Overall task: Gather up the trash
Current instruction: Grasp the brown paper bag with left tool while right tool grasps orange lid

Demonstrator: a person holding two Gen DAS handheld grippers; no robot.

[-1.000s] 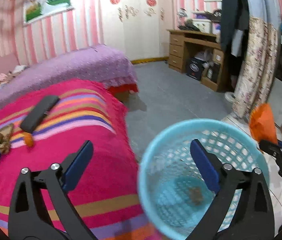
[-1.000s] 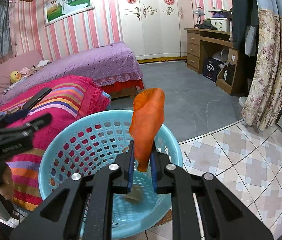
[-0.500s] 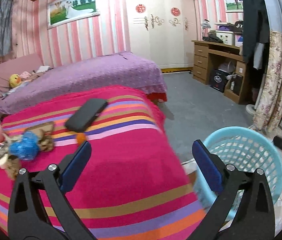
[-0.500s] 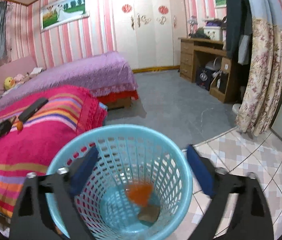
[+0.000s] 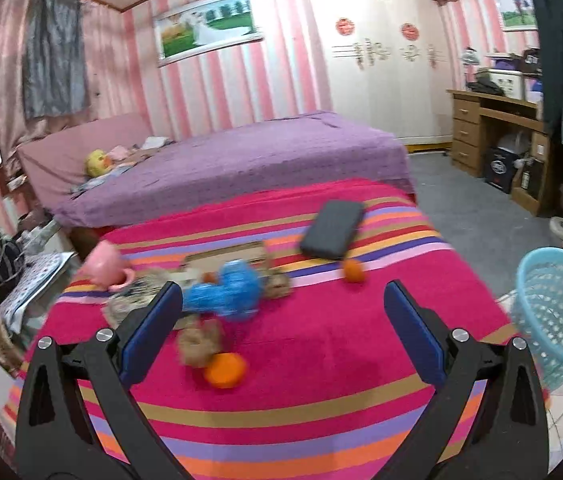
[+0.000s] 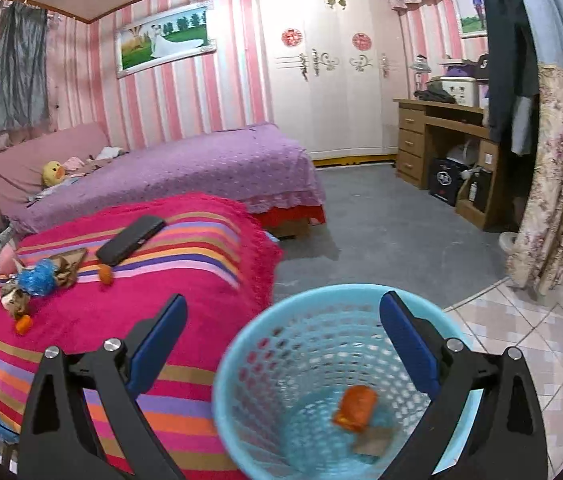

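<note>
We see our right gripper (image 6: 283, 344) above the light blue perforated plastic basket (image 6: 265, 364), jaws wide and empty; a crumpled orange wrapper (image 6: 355, 403) lies at the basket's bottom. Our left gripper (image 5: 281, 332), jaws wide too, faces the pink striped bed blanket (image 5: 321, 364), where orange scraps (image 5: 225, 370), a crumpled blue wrapper (image 5: 233, 292) and a dark flat case (image 5: 331, 230) lie.

No legible text in either view. Two round red paper emblems (image 6: 291, 37) on the white wardrobe doors (image 6: 321, 80) look like decorative characters, too blurred to read. The black box (image 6: 443, 181) under the brown wooden desk (image 6: 441, 120) has a round white logo, unreadable. Nothing readable on the dark flat rectangular case (image 5: 332, 229) on the striped pink bedspread (image 5: 321, 360).
</note>
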